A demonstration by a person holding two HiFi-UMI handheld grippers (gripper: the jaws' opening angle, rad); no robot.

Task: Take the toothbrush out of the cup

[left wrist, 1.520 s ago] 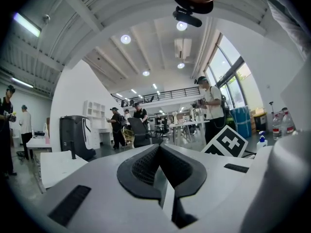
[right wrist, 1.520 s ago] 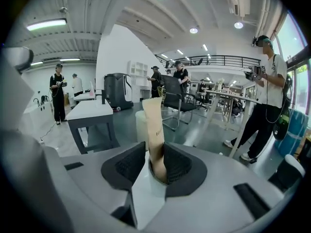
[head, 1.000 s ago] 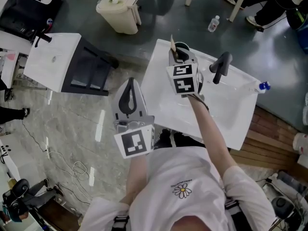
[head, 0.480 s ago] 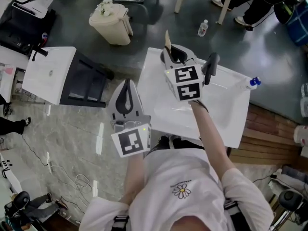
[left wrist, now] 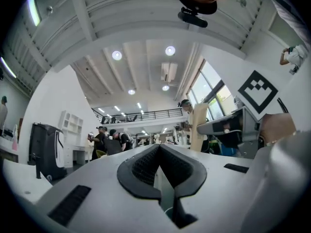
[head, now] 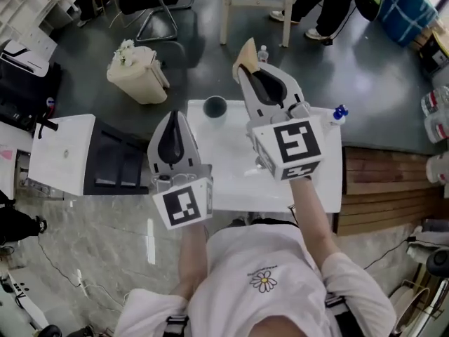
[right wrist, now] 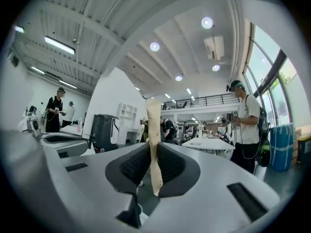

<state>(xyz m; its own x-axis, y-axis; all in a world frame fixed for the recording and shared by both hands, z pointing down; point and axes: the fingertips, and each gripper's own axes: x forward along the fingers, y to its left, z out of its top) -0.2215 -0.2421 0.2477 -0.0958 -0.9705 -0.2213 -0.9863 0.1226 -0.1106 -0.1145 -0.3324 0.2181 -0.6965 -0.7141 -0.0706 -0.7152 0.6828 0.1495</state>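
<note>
- A white side table (head: 59, 149) stands at the far left. Beside it is a dark shelf (head: 116, 167), just short of the counter's left edge.
- A cream bin (head: 137, 76) sits on the floor beyond them, with bare grey floor around it.
- The left gripper (head: 175, 116) hangs over the counter's left edge. Its jaws are drawn together to a thin slit with nothing between them (left wrist: 158, 171). Its body covers that edge of the counter.
- The dark cup (head: 215, 106) stands at the far left corner of the white counter (head: 231, 170), close to the far edge. It is apart from both grippers, with bare counter on its near side.
- The right gripper (head: 249, 70) reaches past the counter's far edge, to the right of the cup. Its pads are clamped on the toothbrush (right wrist: 154, 130).
- The toothbrush, a flat tan stick (head: 245, 51), is out of the cup and well clear of it. One end sticks out beyond the jaw tips; its head cannot be made out in any view.
- The right gripper and the forearm hide the middle of the counter.
- A blue-capped bottle (head: 339, 111) stands at the counter's far right corner.
- Wooden boards (head: 379, 188) run along the right edge.
- At the top, legs of a stool (head: 252, 5) and of a person (head: 316, 5) are cut off by the frame.
</note>
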